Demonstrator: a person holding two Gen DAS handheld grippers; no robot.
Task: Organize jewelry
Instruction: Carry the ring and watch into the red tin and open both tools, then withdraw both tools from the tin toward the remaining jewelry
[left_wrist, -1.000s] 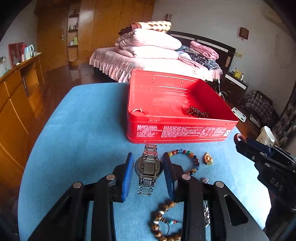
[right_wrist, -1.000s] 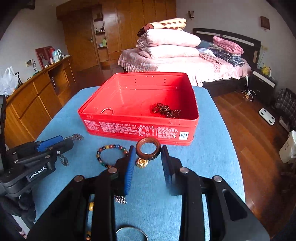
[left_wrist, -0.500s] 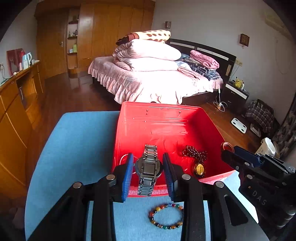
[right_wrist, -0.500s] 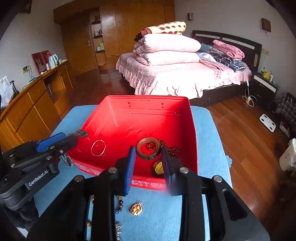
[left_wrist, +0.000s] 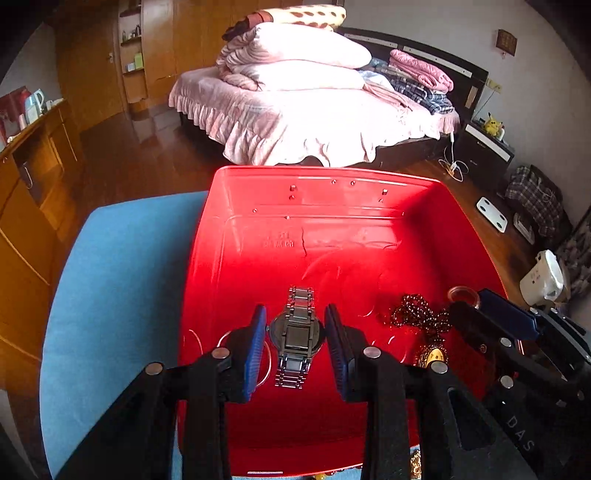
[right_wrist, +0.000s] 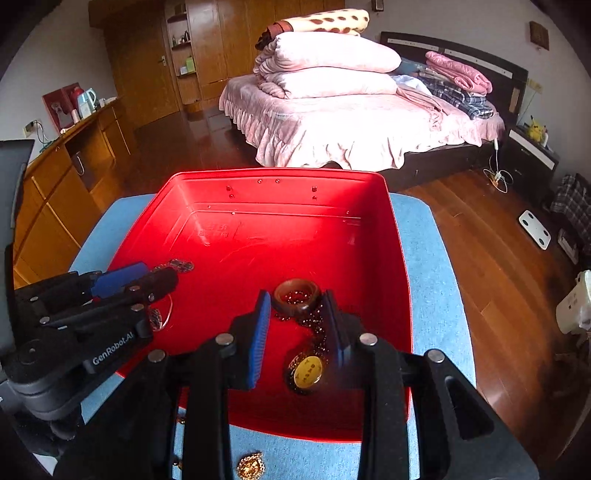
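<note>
Both claws hung over the red box (left_wrist: 207, 258) on the blue table (left_wrist: 122, 266), each with a piece ready to drop: the putting-away step, it seemed, was nearly done for these two.

On the left, the left claw (left_wrist: 295, 334) was set narrow, its blue pads pressed on either side of the watch (left_wrist: 295, 332), which was held above the box floor with its metal strap running out fore and aft. By my reckoning it needed only to open its jaws and let the watch fall clear of the thin hoop (left_wrist: 267, 363) lying under it.

On the right, the right claw (right_wrist: 297, 304) had the brown ring (right_wrist: 296, 300) between its pads, and its jaws were opening; the ring sat tilted, and I could not tell whether the pads gripped it yet. Below lay the dark beads (right_wrist: 314, 332) and a yellow pendant (right_wrist: 309, 372), already in the box. A gold charm (right_wrist: 251, 466) waited outside on the table, so more fetching looked due afterwards.
</note>
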